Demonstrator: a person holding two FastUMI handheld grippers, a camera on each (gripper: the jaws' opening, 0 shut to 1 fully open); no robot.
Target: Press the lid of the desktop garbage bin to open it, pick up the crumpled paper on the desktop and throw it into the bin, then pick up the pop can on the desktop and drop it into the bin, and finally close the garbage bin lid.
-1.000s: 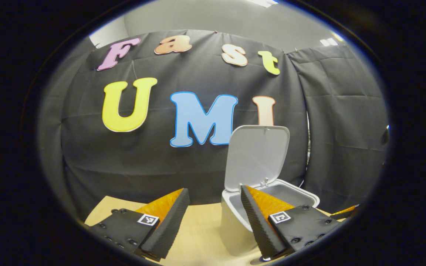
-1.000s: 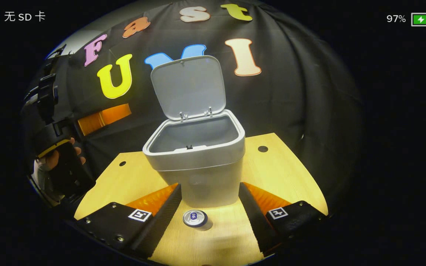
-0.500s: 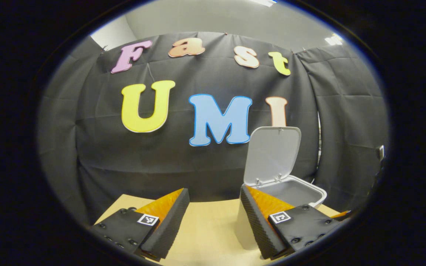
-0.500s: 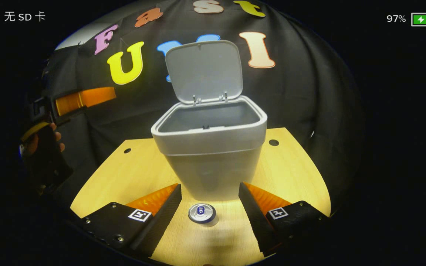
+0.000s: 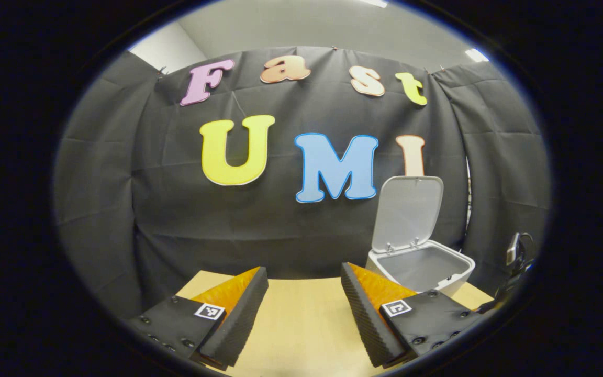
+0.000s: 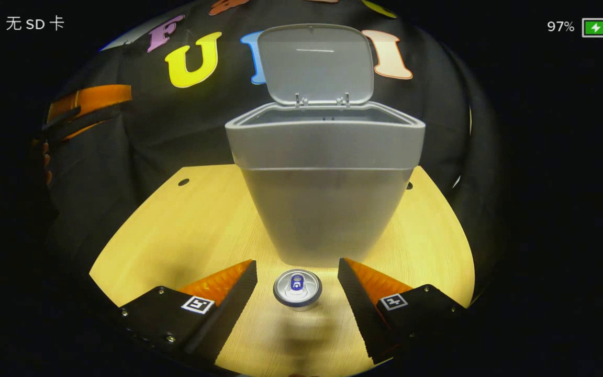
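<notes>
Now the right gripper (image 6: 297, 277) hangs spread wide around the upright pop can (image 6: 297, 288), not touching it, on the table (image 6: 176, 230) just before the open-lidded bin (image 6: 325, 173), while the left gripper (image 5: 304, 293) gapes empty.

Grey bin (image 6: 327, 209), silver can (image 6: 297, 288) w/ blue tab, light-wood desk (image 6: 176, 230)

Bare table (image 6: 176, 225) flanks the pop can (image 6: 297, 288); bin (image 6: 325, 178) blocks behind.
</notes>
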